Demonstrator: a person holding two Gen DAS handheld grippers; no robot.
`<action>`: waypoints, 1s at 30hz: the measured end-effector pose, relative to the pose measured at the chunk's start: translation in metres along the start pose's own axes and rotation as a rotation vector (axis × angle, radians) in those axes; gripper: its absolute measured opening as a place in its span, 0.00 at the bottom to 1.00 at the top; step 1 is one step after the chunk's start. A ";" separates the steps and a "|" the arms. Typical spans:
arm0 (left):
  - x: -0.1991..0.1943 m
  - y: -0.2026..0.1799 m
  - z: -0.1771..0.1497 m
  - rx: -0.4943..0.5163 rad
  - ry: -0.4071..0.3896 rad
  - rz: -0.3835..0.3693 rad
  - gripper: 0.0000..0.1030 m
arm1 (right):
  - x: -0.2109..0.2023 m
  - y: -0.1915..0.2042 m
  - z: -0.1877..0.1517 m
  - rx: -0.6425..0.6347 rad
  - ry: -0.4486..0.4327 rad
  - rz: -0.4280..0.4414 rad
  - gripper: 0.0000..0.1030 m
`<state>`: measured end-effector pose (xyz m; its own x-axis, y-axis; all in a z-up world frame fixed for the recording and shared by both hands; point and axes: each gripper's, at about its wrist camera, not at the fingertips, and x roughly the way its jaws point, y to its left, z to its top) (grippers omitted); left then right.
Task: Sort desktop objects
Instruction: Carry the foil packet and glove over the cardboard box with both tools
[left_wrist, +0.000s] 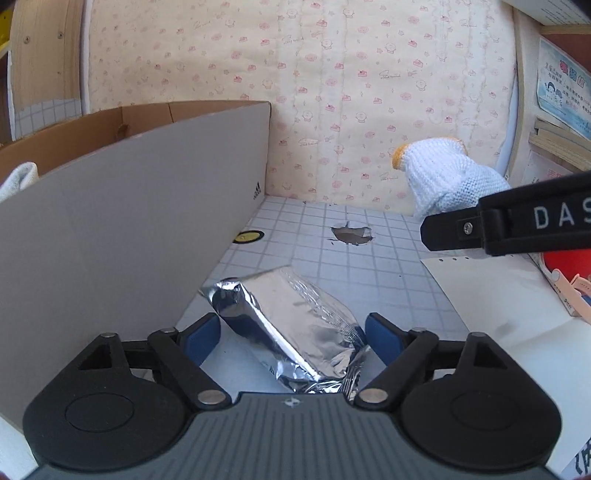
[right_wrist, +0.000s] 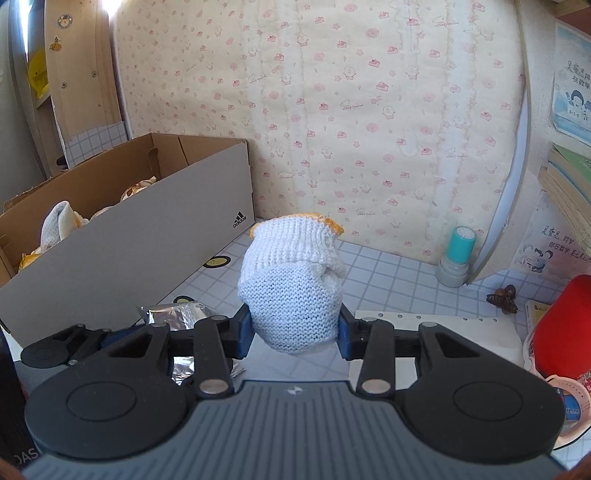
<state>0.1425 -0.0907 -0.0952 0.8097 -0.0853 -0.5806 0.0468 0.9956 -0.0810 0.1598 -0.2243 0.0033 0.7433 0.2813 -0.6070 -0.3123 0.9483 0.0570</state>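
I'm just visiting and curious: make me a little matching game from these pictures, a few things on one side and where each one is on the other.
Things:
1. knitted glove
2. foil packet
3. teal stamp
4. shoebox

Places:
A. standing by the back wall, on the right
B. lying on the desk between the open left tongs
C. along the left side of the desk
D. squeezed in the right tongs

Pairs: 1-D, 2-B, 3-A, 4-C
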 end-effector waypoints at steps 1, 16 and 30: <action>0.001 -0.001 -0.002 0.003 -0.005 -0.014 0.66 | 0.000 -0.001 0.000 0.001 0.000 0.001 0.41; -0.035 -0.006 0.000 0.048 -0.108 -0.088 0.26 | -0.011 0.002 -0.003 0.010 -0.015 0.011 0.41; -0.091 -0.005 0.022 0.070 -0.213 -0.075 0.25 | -0.052 0.015 0.006 -0.019 -0.079 0.003 0.41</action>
<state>0.0811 -0.0868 -0.0241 0.9073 -0.1561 -0.3904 0.1457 0.9877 -0.0563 0.1203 -0.2236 0.0402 0.7866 0.2957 -0.5421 -0.3255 0.9446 0.0429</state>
